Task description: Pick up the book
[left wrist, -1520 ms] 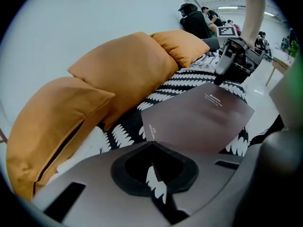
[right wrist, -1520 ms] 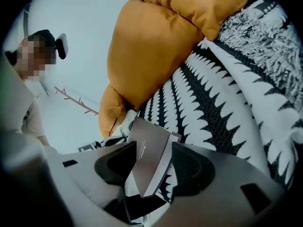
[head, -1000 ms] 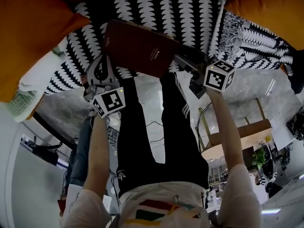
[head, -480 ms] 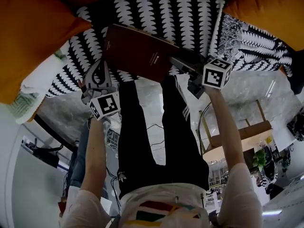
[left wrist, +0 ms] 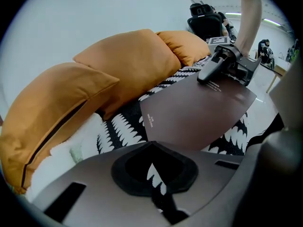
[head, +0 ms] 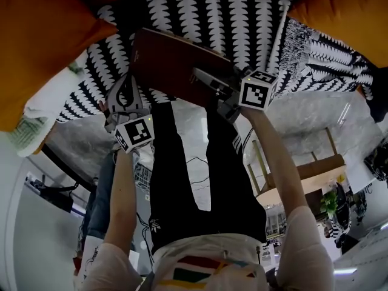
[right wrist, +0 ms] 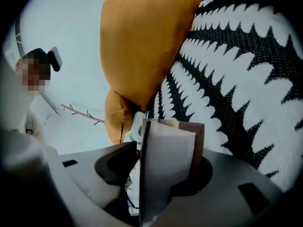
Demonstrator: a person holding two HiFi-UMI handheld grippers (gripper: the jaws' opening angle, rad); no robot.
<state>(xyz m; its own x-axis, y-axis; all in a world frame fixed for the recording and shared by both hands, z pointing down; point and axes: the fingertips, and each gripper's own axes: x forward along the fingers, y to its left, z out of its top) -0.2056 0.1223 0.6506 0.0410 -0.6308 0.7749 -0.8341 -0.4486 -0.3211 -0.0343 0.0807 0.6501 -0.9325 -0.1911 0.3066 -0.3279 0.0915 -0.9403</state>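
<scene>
While right tongs [head: 201, 76] clamp the book [head: 170, 59] over a black-and-white throw [head: 230, 17] between orange cushions [head: 42, 41], left tongs [head: 128, 81] hang closed, empty.

The book [head: 176, 62] is bound in a smooth, matt maroon cover, with pale paper pages [right wrist: 165, 164]. The black-and-white throw [head: 230, 17] is coarsely knitted cloth; the orange cushions [head: 42, 47] are covered in finer matt fabric.

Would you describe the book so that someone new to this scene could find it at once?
Start at the black-and-white patterned throw between the orange cushions. The book is over its front edge, one end clamped in the right gripper. It is the only flat, plain dark-brown thing there, with small pale print on its cover.
</scene>
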